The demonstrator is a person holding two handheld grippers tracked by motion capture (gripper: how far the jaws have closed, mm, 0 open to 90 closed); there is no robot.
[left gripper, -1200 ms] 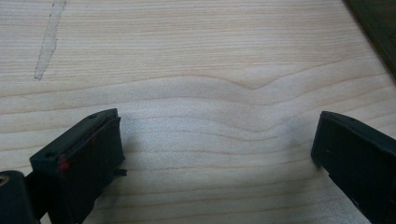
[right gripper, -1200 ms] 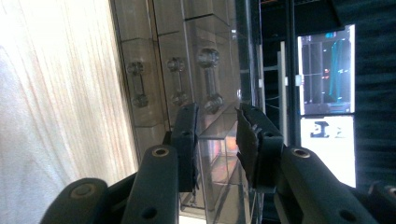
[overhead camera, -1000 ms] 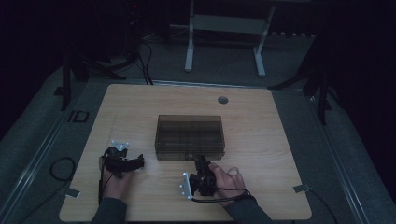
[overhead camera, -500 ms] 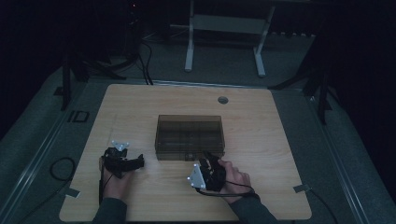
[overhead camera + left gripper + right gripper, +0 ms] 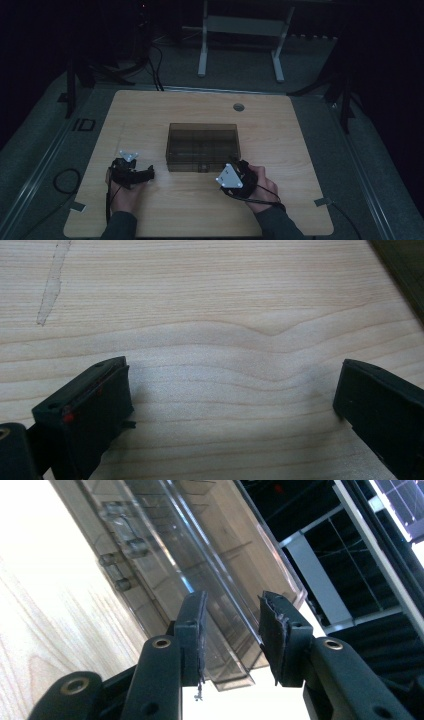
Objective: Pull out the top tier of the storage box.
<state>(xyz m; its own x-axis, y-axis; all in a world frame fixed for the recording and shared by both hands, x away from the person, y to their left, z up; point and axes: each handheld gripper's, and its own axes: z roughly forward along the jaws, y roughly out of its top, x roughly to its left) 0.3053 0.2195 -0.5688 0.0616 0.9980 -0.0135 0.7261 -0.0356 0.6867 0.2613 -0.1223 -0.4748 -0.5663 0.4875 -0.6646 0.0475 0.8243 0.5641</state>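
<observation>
A smoky see-through plastic box (image 5: pixel 202 145) with its lid down sits mid-table. My right gripper (image 5: pixel 236 165) is at its front right corner, rolled on its side with the grey plate facing the camera. In the right gripper view the box (image 5: pixel 165 545) has its front rim and corner between the jaws of that gripper (image 5: pixel 231 625). The jaws have just been opening a little, and the pads stand apart from the rim. My left gripper (image 5: pixel 149 173) rests left of the box, and in its own view this gripper (image 5: pixel 230 390) is wide open over bare wood.
The wooden table (image 5: pixel 280 130) has a cable hole (image 5: pixel 238 107) near its far edge and tape marks at the front corners (image 5: pixel 76 206). Two latches (image 5: pixel 117 545) sit on the box's front wall. A metal stand (image 5: pixel 240 45) is on the floor behind the table.
My right gripper has moved right and up from the table's front toward the box's front right corner. The left gripper has stayed put.
</observation>
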